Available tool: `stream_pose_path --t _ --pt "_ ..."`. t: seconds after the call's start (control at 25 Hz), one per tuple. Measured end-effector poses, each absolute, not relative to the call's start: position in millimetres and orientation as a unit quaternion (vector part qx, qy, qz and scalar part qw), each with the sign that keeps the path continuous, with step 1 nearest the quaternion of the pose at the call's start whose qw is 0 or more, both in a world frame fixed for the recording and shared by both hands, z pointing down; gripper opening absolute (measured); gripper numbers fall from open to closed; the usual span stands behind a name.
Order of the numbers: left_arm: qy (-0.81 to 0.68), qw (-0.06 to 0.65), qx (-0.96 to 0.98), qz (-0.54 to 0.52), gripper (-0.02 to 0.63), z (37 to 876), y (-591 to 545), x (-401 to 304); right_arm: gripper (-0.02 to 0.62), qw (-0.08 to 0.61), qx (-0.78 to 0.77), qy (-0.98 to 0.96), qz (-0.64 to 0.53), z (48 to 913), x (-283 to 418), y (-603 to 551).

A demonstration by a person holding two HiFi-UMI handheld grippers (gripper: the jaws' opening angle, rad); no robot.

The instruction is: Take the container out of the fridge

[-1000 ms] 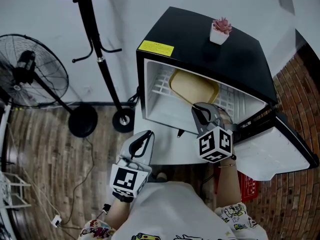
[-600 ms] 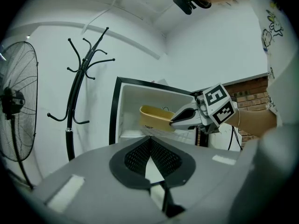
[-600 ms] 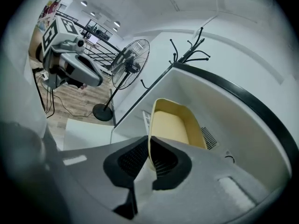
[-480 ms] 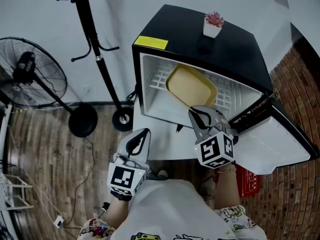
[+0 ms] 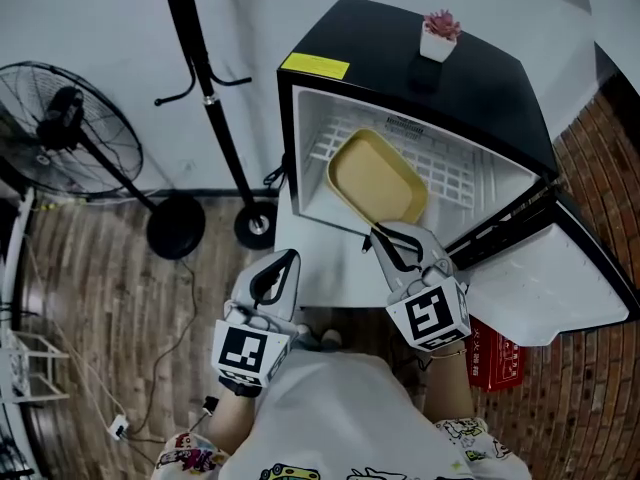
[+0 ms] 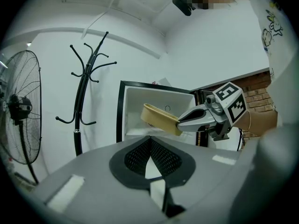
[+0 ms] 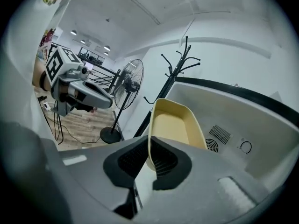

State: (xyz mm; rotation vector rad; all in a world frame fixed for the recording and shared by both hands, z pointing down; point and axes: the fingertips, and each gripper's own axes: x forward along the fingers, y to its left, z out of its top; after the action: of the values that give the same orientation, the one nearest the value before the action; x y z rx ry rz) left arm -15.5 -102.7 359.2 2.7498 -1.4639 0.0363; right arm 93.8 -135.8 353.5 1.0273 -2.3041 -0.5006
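At the open fridge, the right gripper clamps the yellow container, apparently partway out, by its rim; the left gripper is closed, empty.

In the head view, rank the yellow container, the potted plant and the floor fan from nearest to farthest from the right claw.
1. yellow container: clamped at its near corner by the right claw, at the fridge opening.
2. potted plant: on the fridge top, toward the back.
3. floor fan: far left, beyond the coat stand.
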Motion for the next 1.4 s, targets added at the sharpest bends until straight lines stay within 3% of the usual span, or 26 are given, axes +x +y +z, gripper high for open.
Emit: stream_pose_path --t 0.2,0.56,1.4 --pt "-0.477 0.011 0.879 0.012 0.003 362 -97 -20 0.017 0.251 0.364 -0.882 -0.161 364 82 -122" --pt "-0.489 0.020 0.872 0.014 0.003 366 -93 -26 0.017 0.255 0.344 -0.896 -0.121 398 75 -105" --pt "-0.440 0.057 0.896 0.038 0.003 398 -99 17 0.018 0.186 0.404 -0.895 0.039 451 123 -86"
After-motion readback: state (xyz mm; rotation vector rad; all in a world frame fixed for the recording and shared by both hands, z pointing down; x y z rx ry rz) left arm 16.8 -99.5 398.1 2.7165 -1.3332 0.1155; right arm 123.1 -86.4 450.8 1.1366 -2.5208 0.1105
